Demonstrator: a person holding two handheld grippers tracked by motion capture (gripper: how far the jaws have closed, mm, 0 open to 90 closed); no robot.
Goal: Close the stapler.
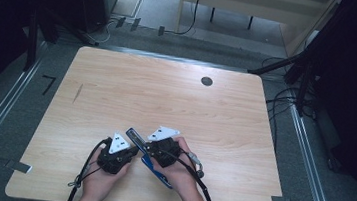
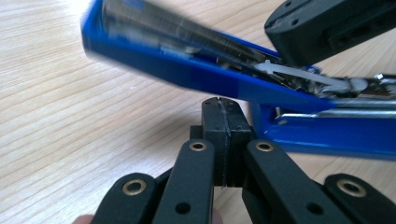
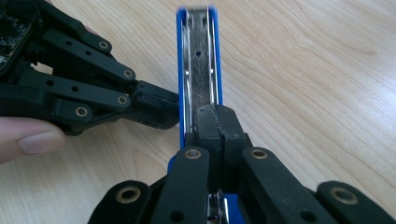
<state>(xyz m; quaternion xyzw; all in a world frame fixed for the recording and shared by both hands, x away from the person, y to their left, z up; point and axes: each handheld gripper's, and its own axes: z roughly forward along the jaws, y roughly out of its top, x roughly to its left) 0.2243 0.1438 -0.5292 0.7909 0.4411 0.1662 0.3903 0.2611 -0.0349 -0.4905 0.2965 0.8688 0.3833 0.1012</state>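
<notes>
A blue stapler [image 1: 134, 138] lies swung open near the table's front edge, its metal staple channel [image 3: 200, 60] facing up. My right gripper [image 3: 217, 114] is shut, jaws pressed together with nothing between them, and its tips rest on that channel. My left gripper [image 2: 221, 105] is also shut and empty. Its tip sits against the side of the stapler's [image 2: 187, 70] raised blue arm, just left of the channel. In the high view the left gripper [image 1: 134, 152] and right gripper [image 1: 150, 152] meet at the stapler, each held in a hand.
The wooden table [image 1: 166, 99] has a round grommet hole [image 1: 206, 81] near its far edge. Cables trail from both grippers toward the front edge. Dark stands and floor cables [image 1: 282, 99] surround the table.
</notes>
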